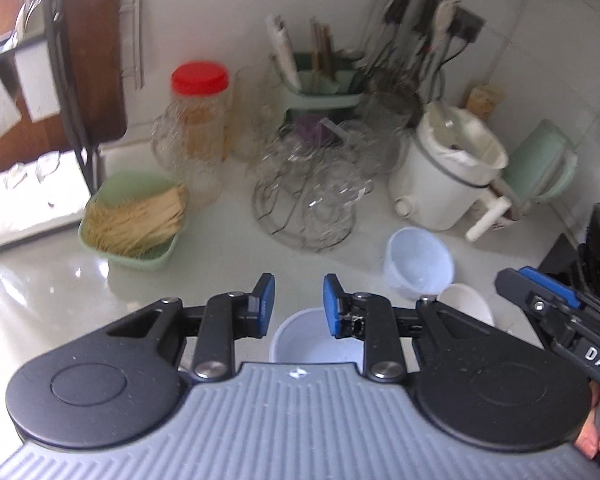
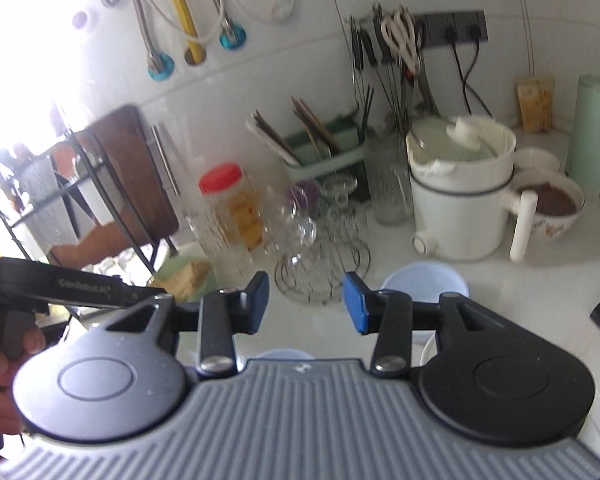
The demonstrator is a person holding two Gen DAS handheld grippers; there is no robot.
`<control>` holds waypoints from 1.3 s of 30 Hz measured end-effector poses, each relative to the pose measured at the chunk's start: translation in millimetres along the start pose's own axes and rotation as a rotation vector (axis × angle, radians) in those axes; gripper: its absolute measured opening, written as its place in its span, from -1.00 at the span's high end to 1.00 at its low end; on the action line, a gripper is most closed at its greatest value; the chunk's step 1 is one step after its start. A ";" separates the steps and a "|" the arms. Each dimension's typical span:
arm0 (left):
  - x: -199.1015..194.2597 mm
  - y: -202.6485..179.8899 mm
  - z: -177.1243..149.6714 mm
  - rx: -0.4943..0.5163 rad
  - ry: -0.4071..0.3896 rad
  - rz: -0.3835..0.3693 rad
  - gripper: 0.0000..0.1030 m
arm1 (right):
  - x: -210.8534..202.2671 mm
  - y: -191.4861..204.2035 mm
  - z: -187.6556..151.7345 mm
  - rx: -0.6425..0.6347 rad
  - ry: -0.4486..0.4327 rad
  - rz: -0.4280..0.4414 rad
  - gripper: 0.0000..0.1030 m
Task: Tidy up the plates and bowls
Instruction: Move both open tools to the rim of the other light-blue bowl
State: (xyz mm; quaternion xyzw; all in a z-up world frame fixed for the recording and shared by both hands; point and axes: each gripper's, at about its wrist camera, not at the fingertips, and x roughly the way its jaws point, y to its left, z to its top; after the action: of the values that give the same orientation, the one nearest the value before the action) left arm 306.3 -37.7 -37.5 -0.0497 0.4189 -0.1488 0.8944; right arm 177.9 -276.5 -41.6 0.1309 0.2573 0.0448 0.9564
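Note:
In the left wrist view my left gripper (image 1: 299, 304) hangs above the white counter (image 1: 228, 248), open a little, with nothing between its blue pads. A pale blue bowl (image 1: 316, 340) stands upright just below it. A second pale blue bowl (image 1: 418, 264) lies tilted to the right, and a white bowl (image 1: 466, 300) sits beside it. My right gripper (image 1: 516, 280) comes in from the right edge. In the right wrist view my right gripper (image 2: 306, 300) is open and holds nothing. Behind its right finger is the pale blue bowl (image 2: 424, 280). The white bowl (image 2: 428, 348) peeks out under it.
A green tray of straws (image 1: 132, 216), a red-lidded jar (image 1: 200, 112), a wire rack of glass cups (image 1: 312, 192) and a white handled pot (image 1: 448, 176) crowd the back of the counter. A green kettle (image 2: 596, 140) and a bowl of brown food (image 2: 548, 204) stand at the right.

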 end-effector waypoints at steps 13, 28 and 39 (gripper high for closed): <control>5.5 -51.2 -11.1 -0.023 -0.002 -0.048 0.40 | -23.2 -44.6 2.8 0.040 0.007 -0.003 0.13; 57.1 -109.9 -12.7 0.083 0.058 -0.137 0.40 | -39.9 -90.3 -14.0 0.089 0.009 -0.072 0.13; 116.7 -128.5 6.9 0.082 0.118 -0.169 0.38 | -5.0 -121.8 -19.5 0.164 0.039 -0.143 0.13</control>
State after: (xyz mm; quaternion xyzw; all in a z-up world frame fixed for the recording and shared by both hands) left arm 353.3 -196.1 -91.4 -0.0393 0.4585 -0.2435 0.8538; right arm 165.9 -390.0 -88.7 0.1893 0.2875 -0.0423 0.9379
